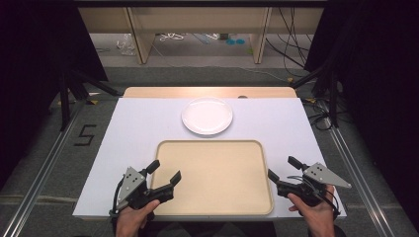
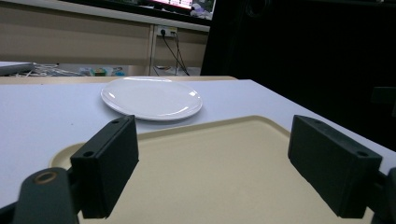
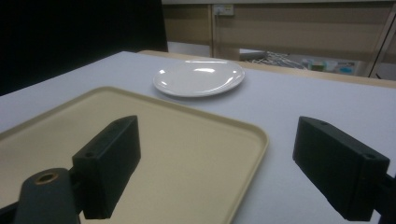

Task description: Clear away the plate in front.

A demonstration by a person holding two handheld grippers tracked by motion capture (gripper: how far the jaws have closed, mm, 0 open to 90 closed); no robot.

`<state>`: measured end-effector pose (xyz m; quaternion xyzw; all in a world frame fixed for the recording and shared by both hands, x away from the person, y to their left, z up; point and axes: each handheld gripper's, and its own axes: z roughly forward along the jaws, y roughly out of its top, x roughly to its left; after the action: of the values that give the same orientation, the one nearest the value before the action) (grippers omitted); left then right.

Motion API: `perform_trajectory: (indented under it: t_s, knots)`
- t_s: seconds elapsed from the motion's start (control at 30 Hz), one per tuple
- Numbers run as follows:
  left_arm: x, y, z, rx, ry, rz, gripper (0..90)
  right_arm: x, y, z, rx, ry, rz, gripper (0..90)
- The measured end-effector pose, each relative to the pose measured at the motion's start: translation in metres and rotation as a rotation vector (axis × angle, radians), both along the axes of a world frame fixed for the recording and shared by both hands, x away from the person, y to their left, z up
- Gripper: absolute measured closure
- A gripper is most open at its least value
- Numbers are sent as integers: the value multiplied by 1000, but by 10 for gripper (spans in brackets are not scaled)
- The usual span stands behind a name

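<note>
A beige tray (image 1: 212,148) lies empty on the white table top, near the front edge. Behind it sits a bare white plate (image 1: 207,116), also seen beyond the tray (image 2: 252,123) as the plate (image 2: 152,98) in the left gripper view and the plate (image 3: 199,77) in the right gripper view. My left gripper (image 1: 164,172) hovers over the tray's front left corner, jaws wide open with nothing between them. My right gripper (image 1: 283,167) is at the tray's right edge (image 3: 254,154), also open and empty, one jaw over the tray and one over the table.
The white table top (image 1: 133,128) has bare room left, right and behind the tray. A wooden strip (image 1: 207,92) runs along the table's far edge. Black stands and cables (image 1: 321,106) flank the table on the floor.
</note>
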<state>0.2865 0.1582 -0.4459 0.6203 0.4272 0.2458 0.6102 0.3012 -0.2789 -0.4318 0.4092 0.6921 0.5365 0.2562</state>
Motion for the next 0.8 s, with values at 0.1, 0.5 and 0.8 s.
perform_trajectory:
  t_s: [0.1, 0.5, 0.8]
  knots:
    - [0, 0, 0, 0, 2, 1, 157, 0, 0, -1, -3, -4, 0, 159]
    - [1, -4, -2, -8, 19, -16, 156, 0, 1, -1, -8, 5, 8, 159]
    - [5, -7, -2, -60, 51, -36, 155, 0, 1, -2, -2, 3, 13, 159]
